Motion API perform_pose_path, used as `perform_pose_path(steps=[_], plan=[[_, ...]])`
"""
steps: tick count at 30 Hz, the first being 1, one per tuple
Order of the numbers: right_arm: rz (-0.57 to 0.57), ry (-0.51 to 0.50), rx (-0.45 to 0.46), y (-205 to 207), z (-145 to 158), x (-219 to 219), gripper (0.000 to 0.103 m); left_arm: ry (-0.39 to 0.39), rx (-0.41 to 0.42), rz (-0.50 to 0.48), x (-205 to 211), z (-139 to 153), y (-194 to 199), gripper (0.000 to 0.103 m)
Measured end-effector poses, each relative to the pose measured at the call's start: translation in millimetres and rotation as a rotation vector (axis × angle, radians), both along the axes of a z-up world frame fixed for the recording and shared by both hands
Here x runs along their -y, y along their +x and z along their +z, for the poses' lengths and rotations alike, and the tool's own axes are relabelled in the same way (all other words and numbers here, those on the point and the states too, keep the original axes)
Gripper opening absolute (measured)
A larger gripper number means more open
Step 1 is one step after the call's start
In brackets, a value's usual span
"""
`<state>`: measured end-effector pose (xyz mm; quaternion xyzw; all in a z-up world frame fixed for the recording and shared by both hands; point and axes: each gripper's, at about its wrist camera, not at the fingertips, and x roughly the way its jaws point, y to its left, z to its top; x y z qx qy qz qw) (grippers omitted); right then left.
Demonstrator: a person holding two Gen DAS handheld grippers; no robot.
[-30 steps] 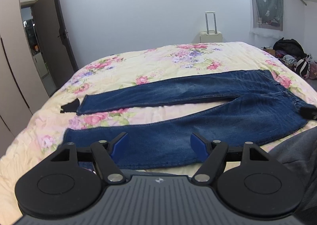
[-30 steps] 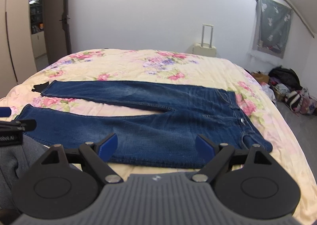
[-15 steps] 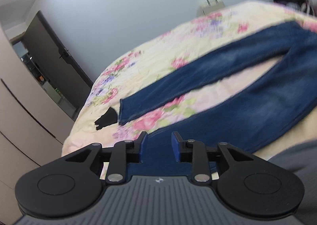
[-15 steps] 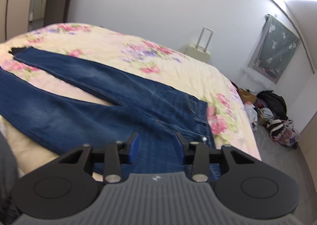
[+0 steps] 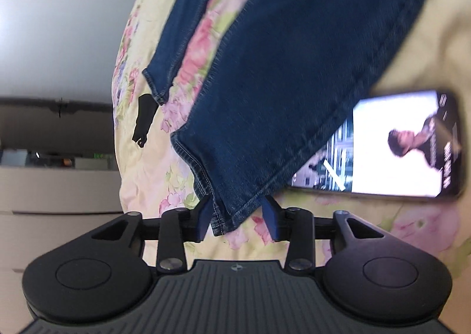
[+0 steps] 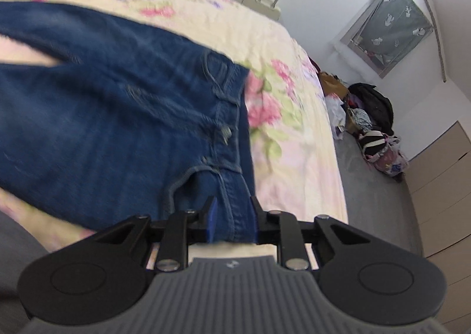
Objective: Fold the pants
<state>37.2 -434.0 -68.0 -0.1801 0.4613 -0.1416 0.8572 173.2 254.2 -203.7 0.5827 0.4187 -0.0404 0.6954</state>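
Observation:
Blue denim pants lie flat on a floral bedspread, both legs spread apart. My left gripper is low over the bed with the near leg's hem corner between its blue fingers, which stand partly open around the cloth. In the right wrist view the waistband end of the pants shows. My right gripper has its fingers around the near waistband corner, close against the denim.
A lit phone lies on the bed right of the near leg, partly under its edge. A small black item lies by the far hem. A suitcase, a clothes pile and drawers stand beyond the bed.
Both grippers dropped from above the bed down to the pants: the left to the near leg hem, the right to the waistband corner. Both narrowed from wide open.

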Motion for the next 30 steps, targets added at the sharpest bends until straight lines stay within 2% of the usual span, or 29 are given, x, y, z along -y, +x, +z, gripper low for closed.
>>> perform_pose_path(steps=[2,5,8,9,10,13,14,19,22,27,30], plan=[[-0.018,0.016,-0.011,1,-11,9,0.017,0.077,-0.011,-0.045,-2,-17,-1,0.051],[0.004,0.021,-0.01,-2,-24,18,0.018,0.14,-0.041,-0.076,-5,-34,0,0.052],[0.031,-0.012,-0.061,-1,-36,19,0.018,0.191,-0.005,-0.099,-3,-45,4,0.052],[0.044,-0.02,-0.068,-1,-39,19,0.018,0.198,0.01,-0.105,-1,-46,5,0.05],[0.064,-0.031,-0.074,-1,-42,18,0.018,0.193,0.021,-0.099,2,-45,7,0.038],[0.121,-0.083,-0.085,-3,-48,13,0.018,0.117,0.043,-0.045,7,-34,13,0.009],[0.144,-0.102,-0.089,-3,-50,11,0.018,0.084,0.062,-0.018,9,-28,14,0.007],[0.277,-0.171,-0.133,-7,-60,4,0.018,-0.123,0.156,0.202,14,14,36,0.005],[0.387,-0.229,-0.18,-11,-69,1,0.018,-0.211,0.204,0.313,17,36,51,0.005],[0.621,-0.34,-0.261,-23,-84,-8,0.018,-0.289,0.244,0.451,18,59,72,0.004],[0.809,-0.433,-0.337,-37,-99,-14,0.018,-0.329,0.259,0.528,15,66,77,0.004]])
